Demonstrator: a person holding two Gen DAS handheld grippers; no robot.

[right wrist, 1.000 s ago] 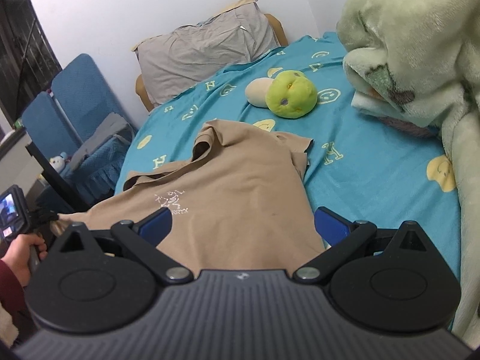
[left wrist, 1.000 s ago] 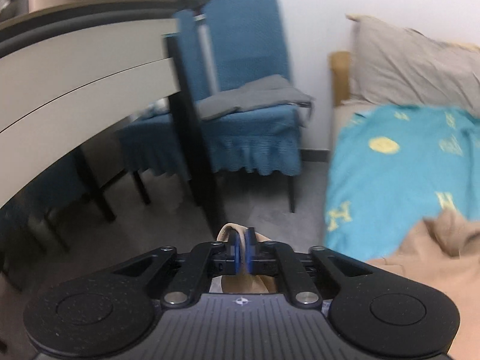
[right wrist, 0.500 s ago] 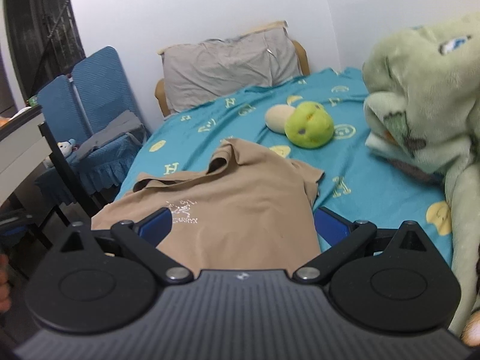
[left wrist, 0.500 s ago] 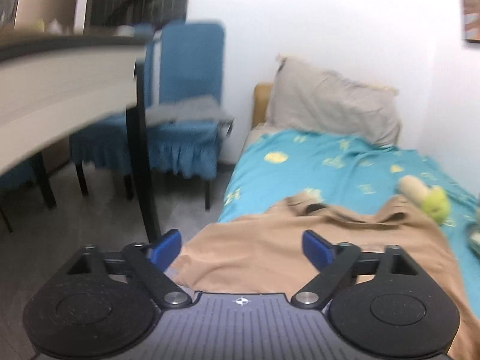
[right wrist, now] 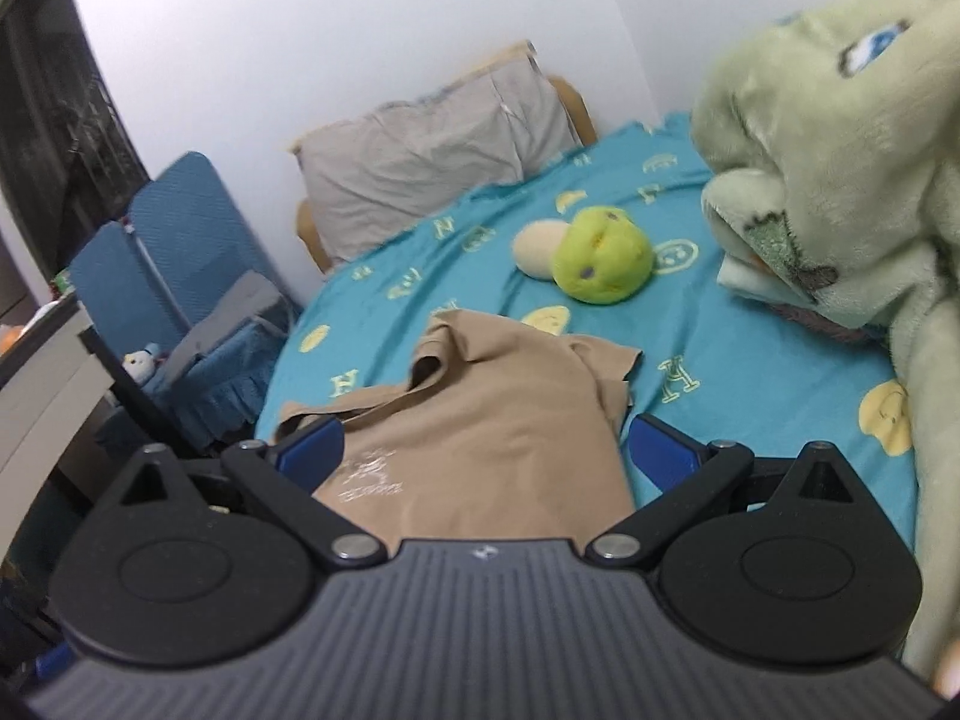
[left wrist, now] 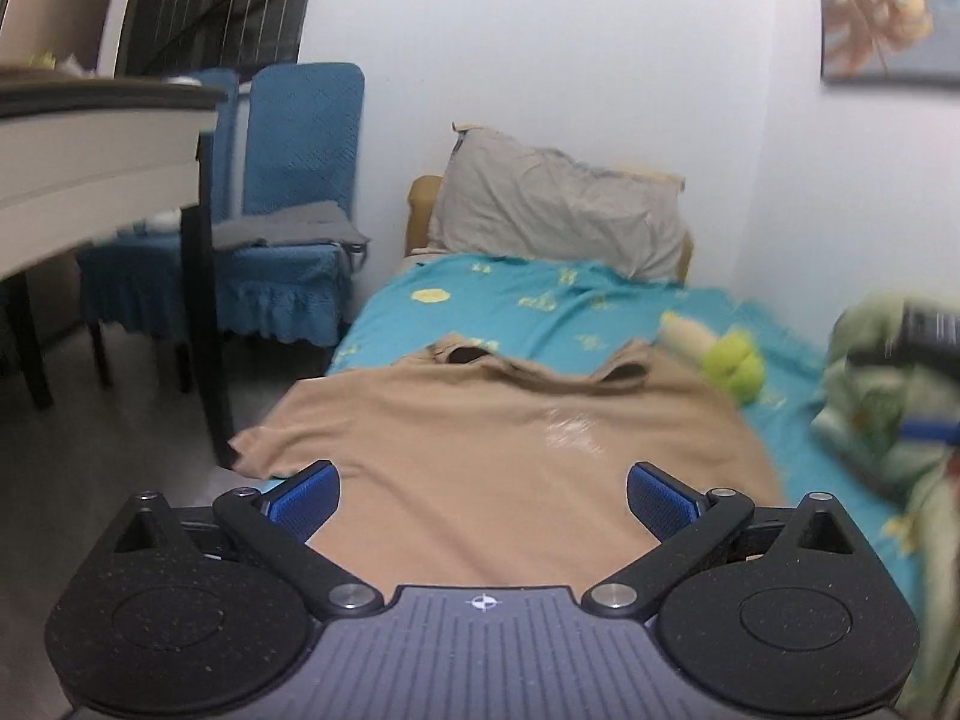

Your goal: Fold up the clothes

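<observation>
Bedroom count: one garment, one pillow, one bedsheet, two chairs, two grippers.

One tan T-shirt (left wrist: pixel 510 456), spread flat on the near part of the bed. One teal bedsheet (right wrist: pixel 750 354) with yellow prints under it. One grey pillow (left wrist: pixel 558 210) at the far end. One plush toy (right wrist: pixel 600 264), green with a cream part, far right of the shirt. One pale green fleece blanket (right wrist: pixel 840 138), heaped at right. Two blue chairs (left wrist: pixel 294 192) at far left, with one folded grey cloth (left wrist: pixel 282 228) on a seat and one small white toy (right wrist: pixel 141 360) beside it. One table (left wrist: pixel 90 162) at left. One framed picture (left wrist: pixel 882 12) on the right wall. Two grippers: left gripper (left wrist: pixel 483 498) and right gripper (right wrist: pixel 486 450), each with two blue pads spread wide, nothing between them.
</observation>
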